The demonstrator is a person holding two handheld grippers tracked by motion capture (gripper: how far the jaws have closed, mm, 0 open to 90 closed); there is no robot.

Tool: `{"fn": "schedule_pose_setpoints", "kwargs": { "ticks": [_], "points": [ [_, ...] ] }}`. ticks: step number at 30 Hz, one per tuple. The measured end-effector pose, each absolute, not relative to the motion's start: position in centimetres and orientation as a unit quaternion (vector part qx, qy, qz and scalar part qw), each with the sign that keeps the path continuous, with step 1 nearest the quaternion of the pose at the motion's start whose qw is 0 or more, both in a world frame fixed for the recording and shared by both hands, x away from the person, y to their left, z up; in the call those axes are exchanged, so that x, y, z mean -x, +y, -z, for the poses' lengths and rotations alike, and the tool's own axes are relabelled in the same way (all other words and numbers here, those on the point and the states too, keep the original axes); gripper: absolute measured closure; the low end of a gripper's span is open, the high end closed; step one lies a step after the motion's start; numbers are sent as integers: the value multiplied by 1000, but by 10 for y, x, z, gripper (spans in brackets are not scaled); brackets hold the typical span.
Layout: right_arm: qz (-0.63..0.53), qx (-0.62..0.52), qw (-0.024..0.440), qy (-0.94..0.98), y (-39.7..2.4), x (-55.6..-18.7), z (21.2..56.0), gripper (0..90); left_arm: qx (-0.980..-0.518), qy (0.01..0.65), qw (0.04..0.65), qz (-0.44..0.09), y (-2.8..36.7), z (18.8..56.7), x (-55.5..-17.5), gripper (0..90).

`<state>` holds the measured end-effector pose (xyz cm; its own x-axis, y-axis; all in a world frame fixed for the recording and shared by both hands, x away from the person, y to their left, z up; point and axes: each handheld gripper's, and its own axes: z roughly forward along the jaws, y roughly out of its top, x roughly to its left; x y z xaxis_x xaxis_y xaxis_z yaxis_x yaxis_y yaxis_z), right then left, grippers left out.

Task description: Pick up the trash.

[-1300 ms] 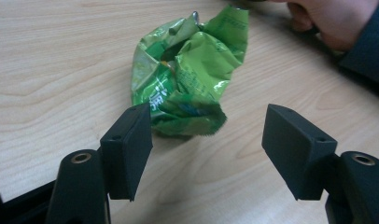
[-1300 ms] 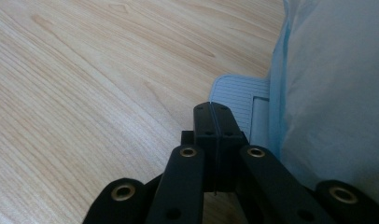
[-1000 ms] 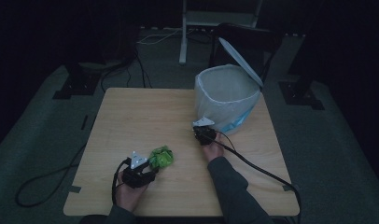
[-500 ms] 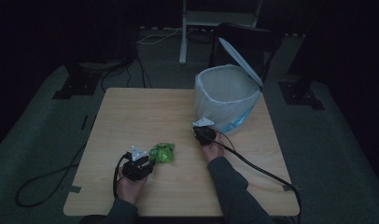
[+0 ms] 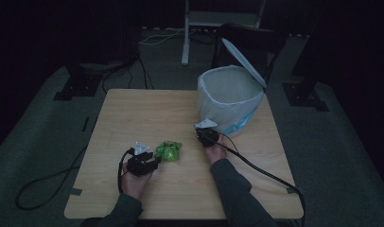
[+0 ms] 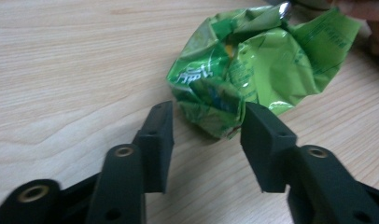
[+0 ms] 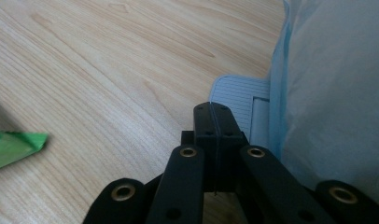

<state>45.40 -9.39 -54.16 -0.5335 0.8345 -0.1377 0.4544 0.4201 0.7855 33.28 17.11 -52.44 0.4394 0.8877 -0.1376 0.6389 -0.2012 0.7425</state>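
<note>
While my left gripper [image 6: 206, 126] sits low over the table [image 5: 133, 109], its two black jaws stand apart, having just been opening, and the near corner of the crumpled green wrapper [image 6: 253, 70] pokes into the gap between them. The pads do not press on it: the left pad stands off from the foil, and the right pad is just beside the foil's folded edge, whether touching I cannot tell. From the high view, this gripper [image 5: 150, 160] is at the near left of the table in my left hand [image 5: 133, 182], pointing toward the wrapper [image 5: 168, 151], which lies flat on the wood just ahead of the tips, slightly toward the middle of the table.

My right gripper [image 7: 214, 121] has its jaws pressed together with nothing between them. It rests in my right hand [image 5: 216, 152], and in the high view it [image 5: 205, 135] lies well apart from the wrapper, right up by the foot of the white-lined bin [image 5: 230, 97]. In the right gripper view the bin's liner [image 7: 332, 93] rises just beside the closed jaws, and a pale blue ribbed pedal [image 7: 236, 100] lies on the table right behind the tips. A green corner of the wrapper [image 7: 15, 147] shows at the left edge there.

Between the wrapper and the bin there is bare wood and my right hand with its gripper. The bin's lid [image 5: 244, 56] stands tilted up at the back. Black cables [image 5: 256, 165] trail from both grippers off the near edge.
</note>
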Motion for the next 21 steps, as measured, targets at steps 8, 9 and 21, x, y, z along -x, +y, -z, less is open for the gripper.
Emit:
{"fn": "schedule_pose_setpoints", "kwargs": {
  "ticks": [8, 9, 21],
  "points": [
    [-357, -403, 267, 799, -94, -454, 542, 900, -758, 495, 393, -159, 162, 523, -331, 469],
    [-357, -403, 267, 799, -94, -454, 542, 900, -757, 497, 393, -162, 162, 523, -332, 495],
    [-357, -401, 268, 800, -94, -454, 542, 900, -755, 502, 386, -170, 166, 520, -341, 794]
  ]
}}
